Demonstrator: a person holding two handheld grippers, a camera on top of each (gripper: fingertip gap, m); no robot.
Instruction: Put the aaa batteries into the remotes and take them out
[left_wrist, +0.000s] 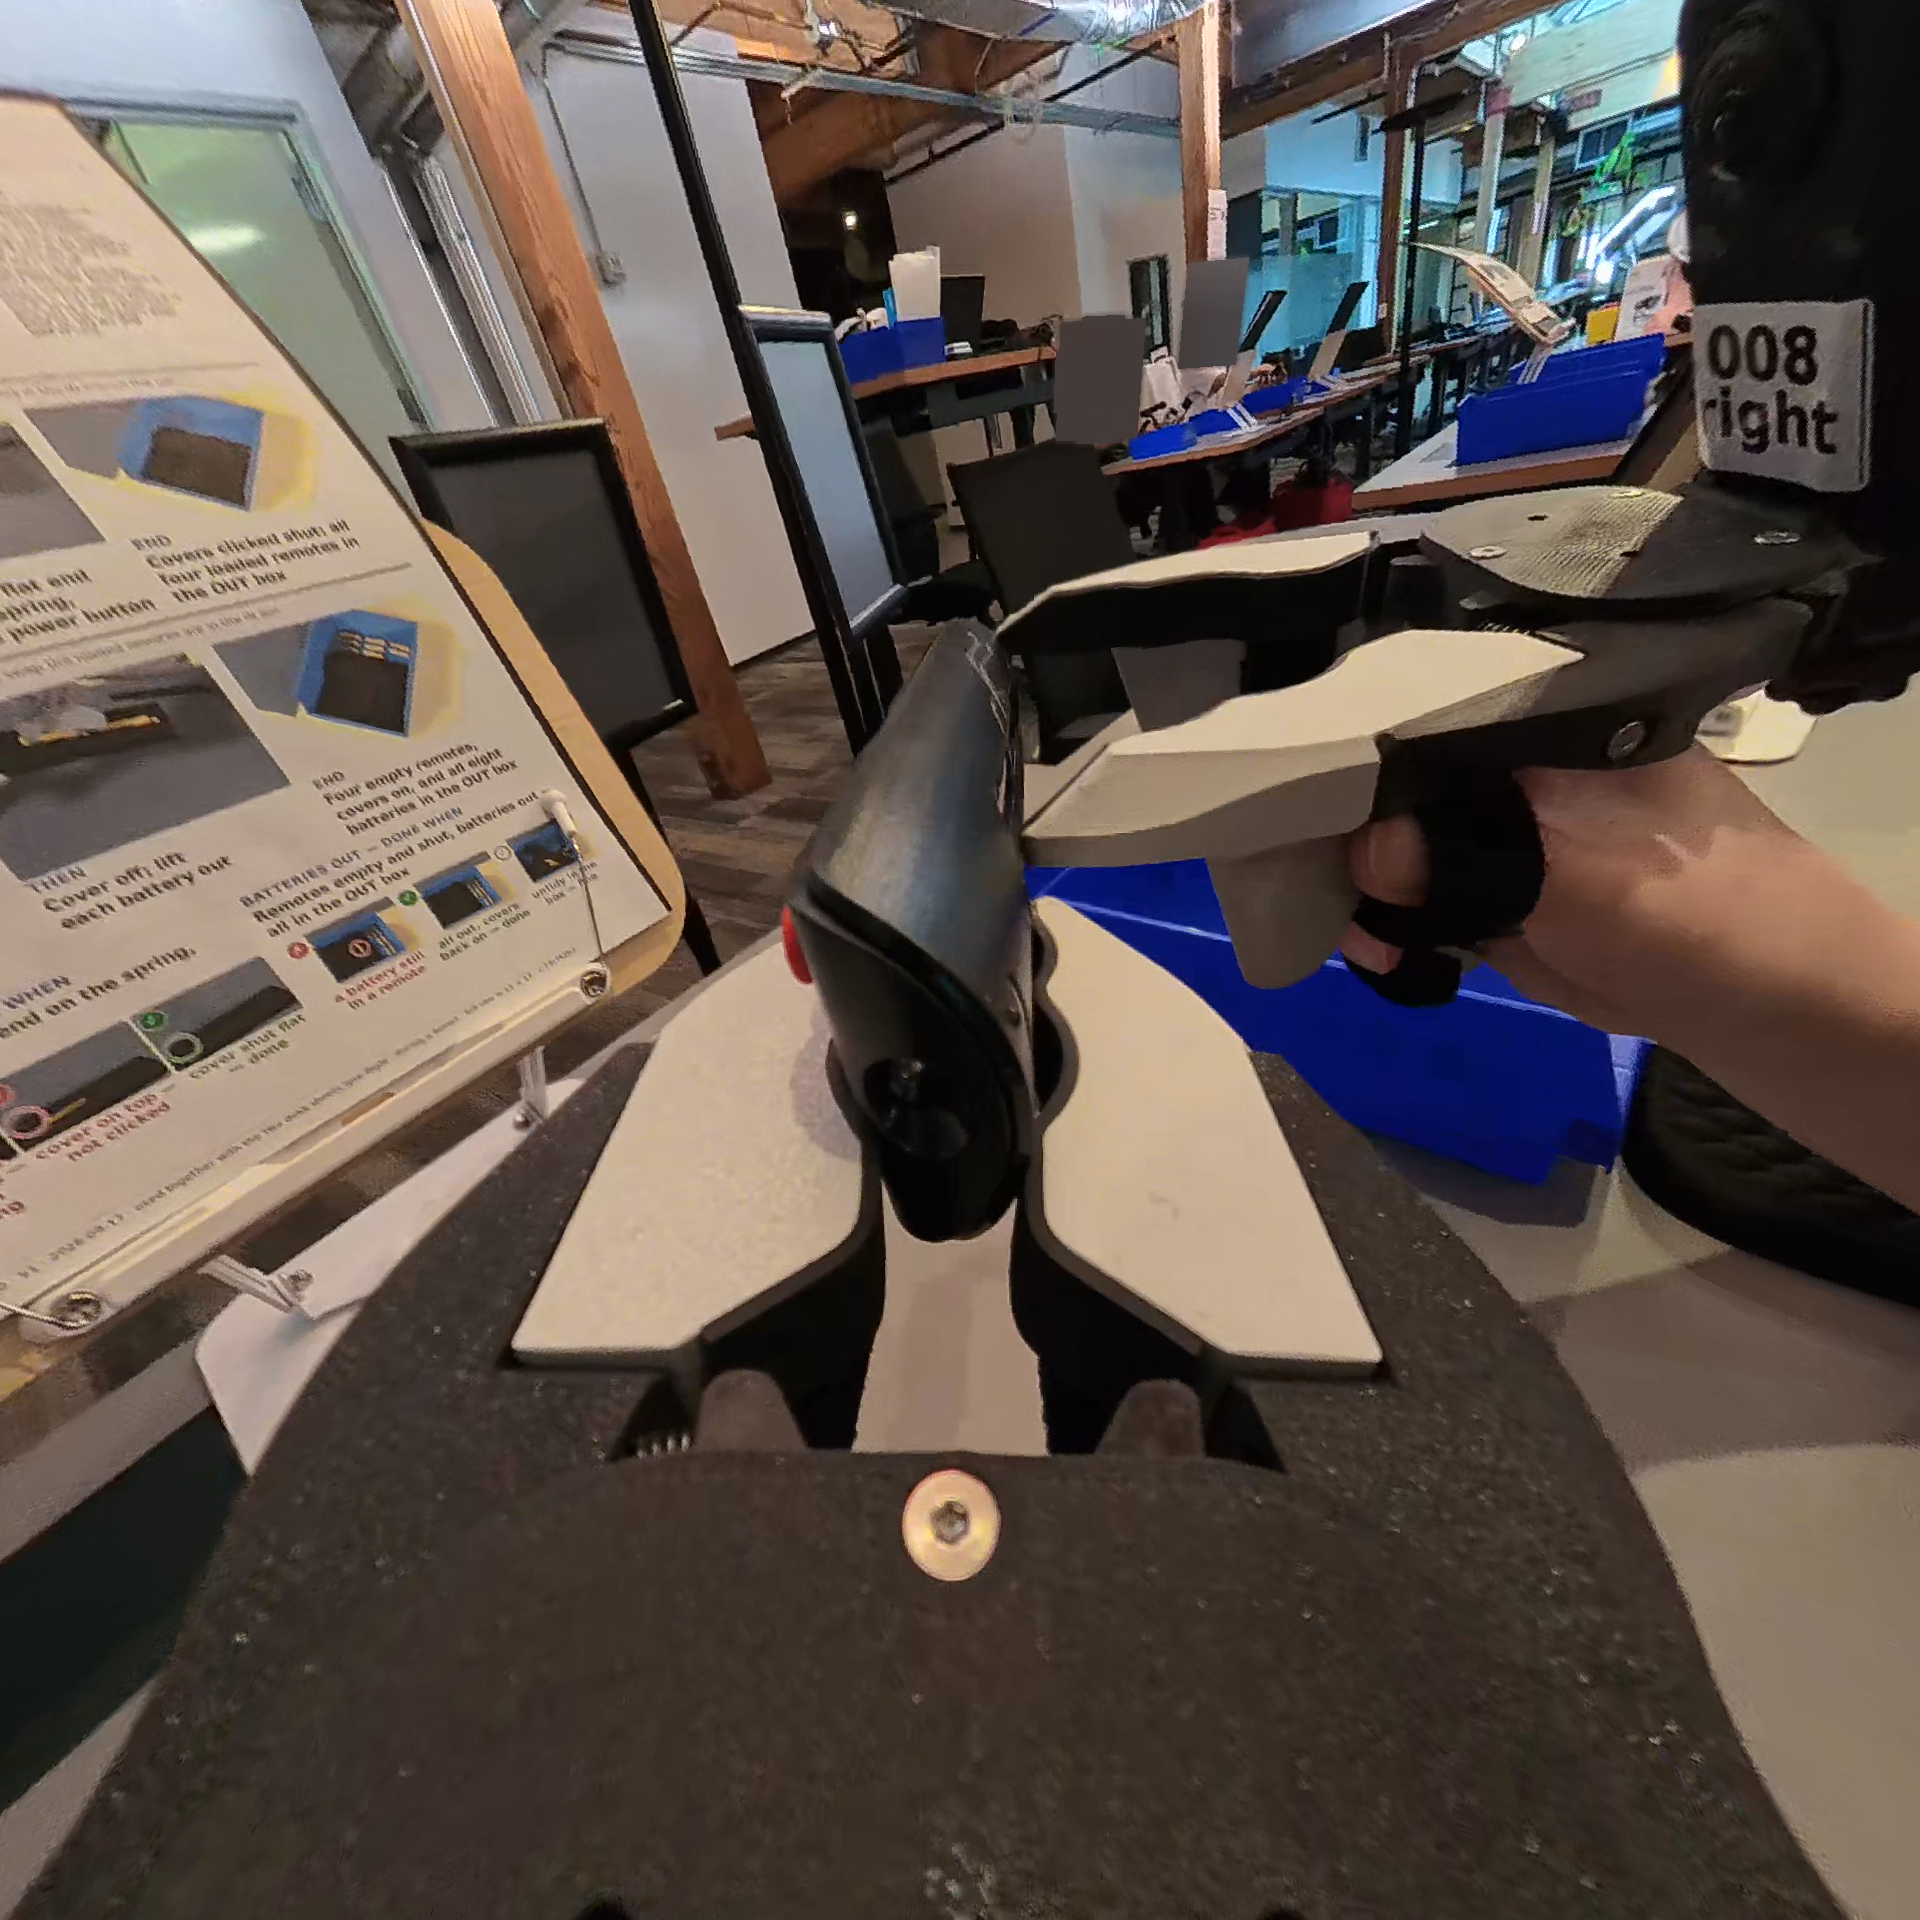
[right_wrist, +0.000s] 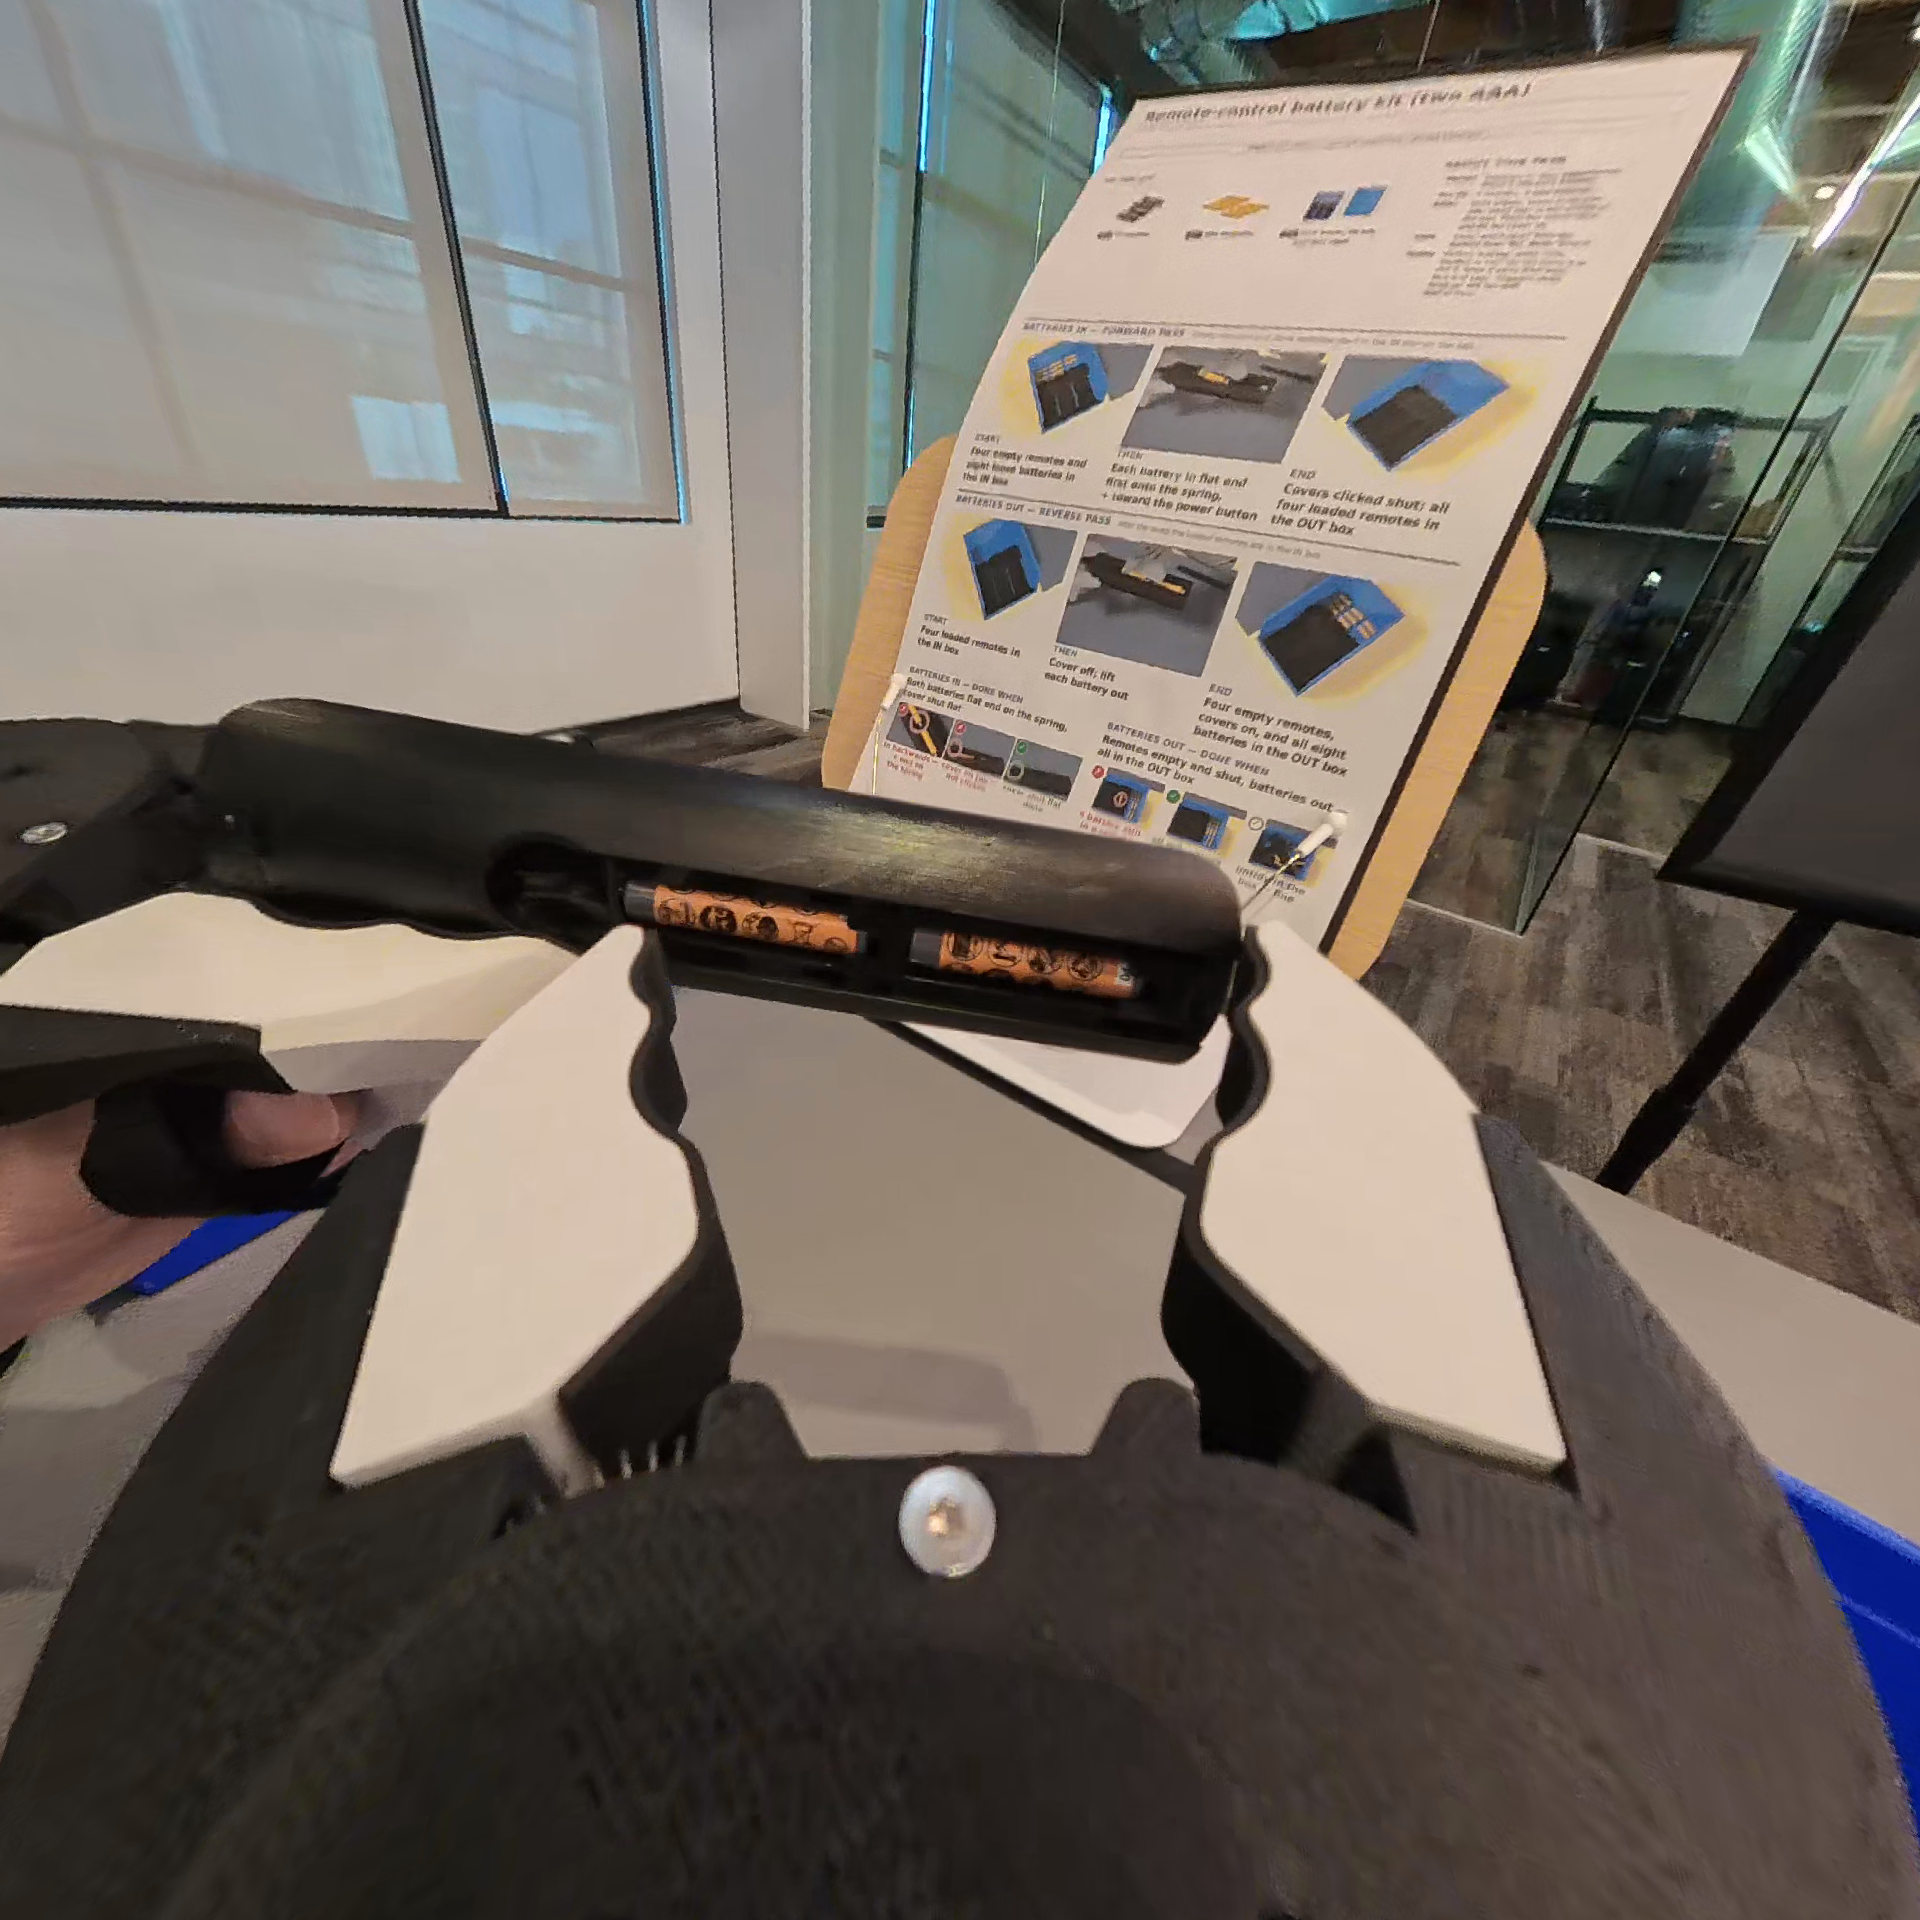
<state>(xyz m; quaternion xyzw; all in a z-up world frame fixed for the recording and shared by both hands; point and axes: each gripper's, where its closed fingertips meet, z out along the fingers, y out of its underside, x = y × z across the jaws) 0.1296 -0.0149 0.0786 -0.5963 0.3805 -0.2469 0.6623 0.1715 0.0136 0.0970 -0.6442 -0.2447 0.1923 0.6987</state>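
Observation:
A black remote (left_wrist: 925, 914) is held up off the table, gripped at its button end by my left gripper (left_wrist: 935, 997), which is shut on it. In the right wrist view the remote (right_wrist: 727, 831) lies crosswise with its battery bay uncovered, showing two orange AAA batteries (right_wrist: 753, 920) (right_wrist: 1023, 961) end to end. My right gripper (right_wrist: 940, 966) is open, and its fingertips flank the bay along the remote's length. It also shows in the left wrist view (left_wrist: 1013, 727), coming in from the right. No cover is in view.
An instruction board (left_wrist: 260, 727) (right_wrist: 1247, 468) stands on an easel close behind the remote. A blue bin (left_wrist: 1351, 1018) sits on the grey table (left_wrist: 1766, 1558) below the right gripper. A person's hand (left_wrist: 1662, 883) holds the right gripper's handle.

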